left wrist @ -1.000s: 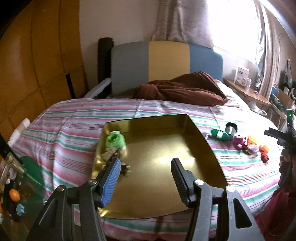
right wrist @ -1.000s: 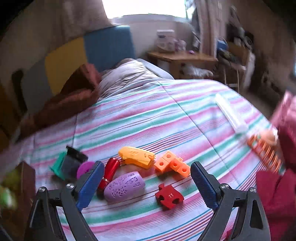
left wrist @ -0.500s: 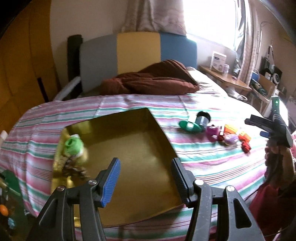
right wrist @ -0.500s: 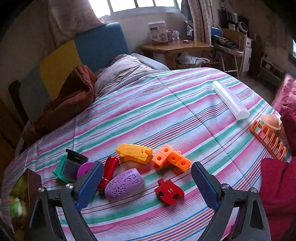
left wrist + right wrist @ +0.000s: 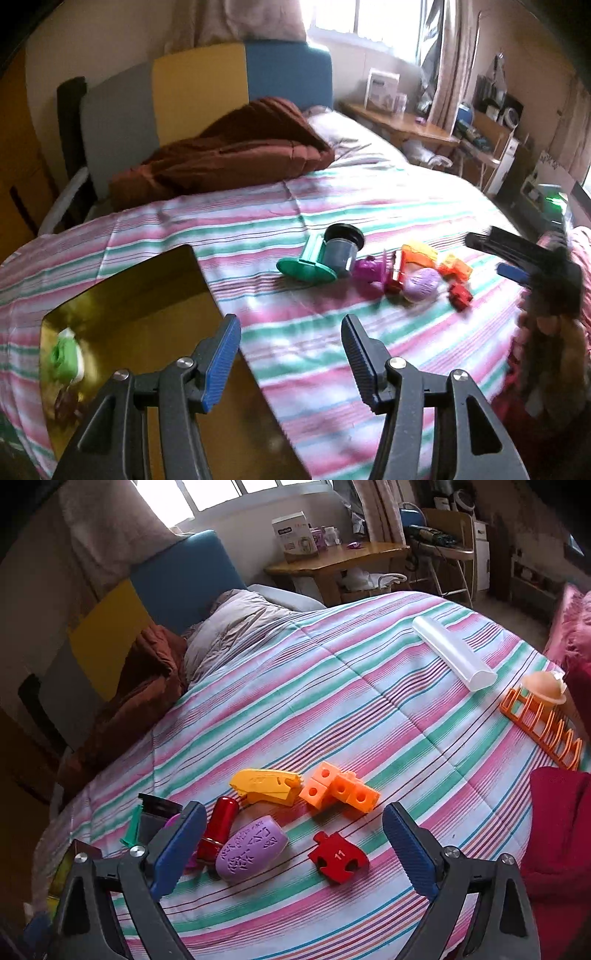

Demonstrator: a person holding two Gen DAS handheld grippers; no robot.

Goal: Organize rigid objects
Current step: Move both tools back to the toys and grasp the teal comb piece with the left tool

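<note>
Striped bedspread lies under both my claws. My right claw gapes empty above the red puzzle piece; my left claw gapes empty, gold tray at its left.

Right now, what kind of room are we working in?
Most likely a bedroom: a bed with a pink-and-green striped cover, a padded grey, yellow and blue headboard, and a wooden bedside desk under a curtained window.

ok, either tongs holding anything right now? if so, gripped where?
Nothing is held. The left tongs stand open over the bedspread; the right tongs stand open above the toys, pads touching none.
</note>
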